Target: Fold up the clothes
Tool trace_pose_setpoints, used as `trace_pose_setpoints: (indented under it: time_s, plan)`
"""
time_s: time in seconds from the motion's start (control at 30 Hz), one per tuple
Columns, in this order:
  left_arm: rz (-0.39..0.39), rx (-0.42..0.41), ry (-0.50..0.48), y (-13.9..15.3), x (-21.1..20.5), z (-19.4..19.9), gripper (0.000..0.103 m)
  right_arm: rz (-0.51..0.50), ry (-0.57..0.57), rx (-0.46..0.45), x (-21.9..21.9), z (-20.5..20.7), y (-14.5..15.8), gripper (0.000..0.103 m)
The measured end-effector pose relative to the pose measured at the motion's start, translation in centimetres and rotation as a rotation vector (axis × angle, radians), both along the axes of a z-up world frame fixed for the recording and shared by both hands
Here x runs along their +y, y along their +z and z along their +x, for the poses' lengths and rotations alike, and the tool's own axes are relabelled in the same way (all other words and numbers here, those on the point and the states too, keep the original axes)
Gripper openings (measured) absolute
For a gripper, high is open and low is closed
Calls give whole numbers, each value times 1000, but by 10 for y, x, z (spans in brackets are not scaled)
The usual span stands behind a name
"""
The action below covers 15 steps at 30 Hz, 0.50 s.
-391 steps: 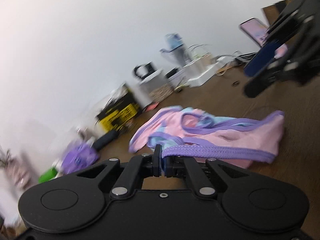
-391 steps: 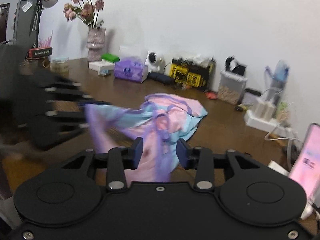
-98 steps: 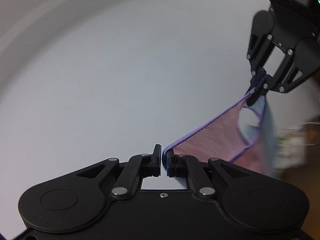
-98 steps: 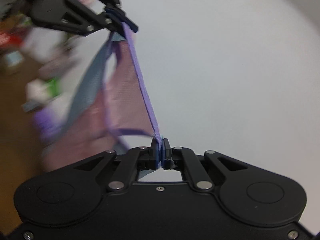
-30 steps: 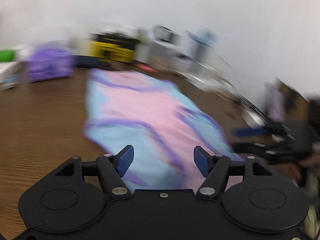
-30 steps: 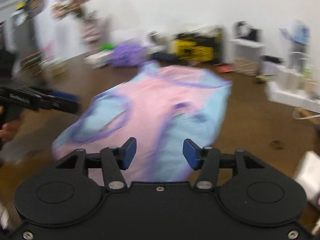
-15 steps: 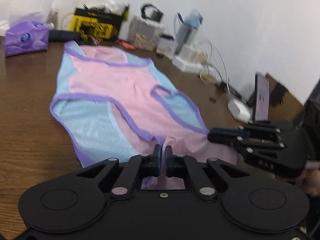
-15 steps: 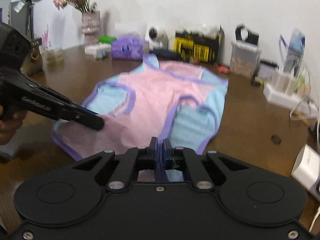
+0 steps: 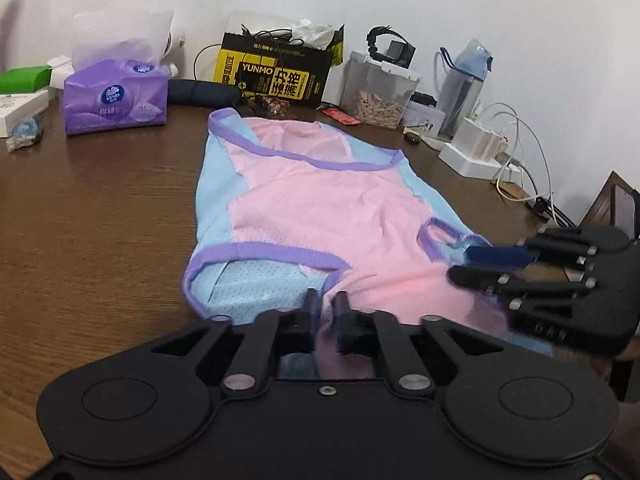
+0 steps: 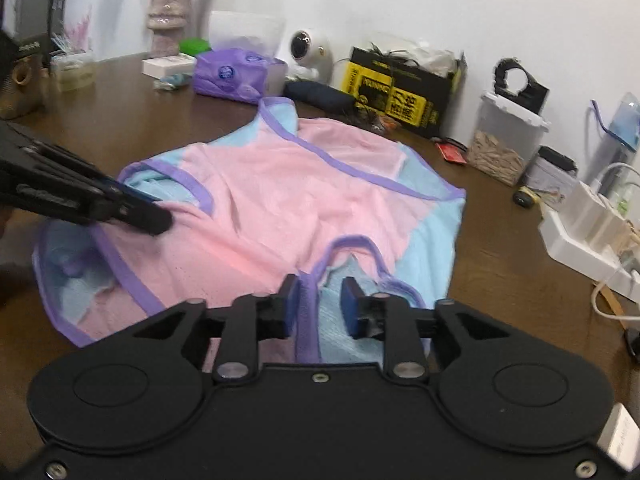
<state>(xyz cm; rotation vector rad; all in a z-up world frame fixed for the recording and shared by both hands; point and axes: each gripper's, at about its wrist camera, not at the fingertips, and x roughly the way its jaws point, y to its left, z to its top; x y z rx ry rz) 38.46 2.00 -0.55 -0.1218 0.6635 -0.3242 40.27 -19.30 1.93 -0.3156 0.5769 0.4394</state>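
Item 1. Left gripper (image 9: 327, 312), nearest in the left wrist view: jaws a little apart and opening, a fold of pink cloth lying loose between them, the pads not pressing it.

Item 2. Right gripper (image 10: 320, 300), nearest in the right wrist view: jaws apart and opening, a purple-edged strip of cloth running between them and lying against the left finger (no pinch seen). In the left wrist view it shows at the right edge with its tips over the cloth's near right corner.

Item 3. Garment (image 9: 320, 208), pink mesh with light blue side panels and purple binding: spread flat on the wooden table (image 9: 100, 208), its near edge under both grippers, its far end reaching toward the clutter at the wall. One purple-bound opening lies near left, a smaller loop near right.

Item 4. Purple tissue pack (image 9: 115, 98), far left of the garment, a white tissue standing out of it; apart from the cloth.

Item 5. Black and yellow box (image 9: 276, 70), behind the garment's far end, cables lying on top.

Item 6. Clear lidded container (image 9: 378, 94) holding pale pieces, right of the box.

Item 7. Blue-topped water bottle (image 9: 464, 84), further right, against the white wall.

Item 8. White power strip (image 9: 476, 152) with cables, far right.

Item 9. Vase (image 10: 168, 16) with flowers, far left corner (right wrist view).
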Motion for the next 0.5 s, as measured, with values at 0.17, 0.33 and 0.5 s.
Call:
trace_pose_setpoints:
  time_s: [0.17,0.33,0.5]
  plan:
    - [42,-35,-19,1,-3,-7,48,88,37,-78,-18,-58,26,65]
    - [3,10,47,16,10,-20,60,29,108,16,-9,-93,6,53]
    - [8,-19,-24,32,16,-58,61,10,65,54,-9,-95,-7,18]
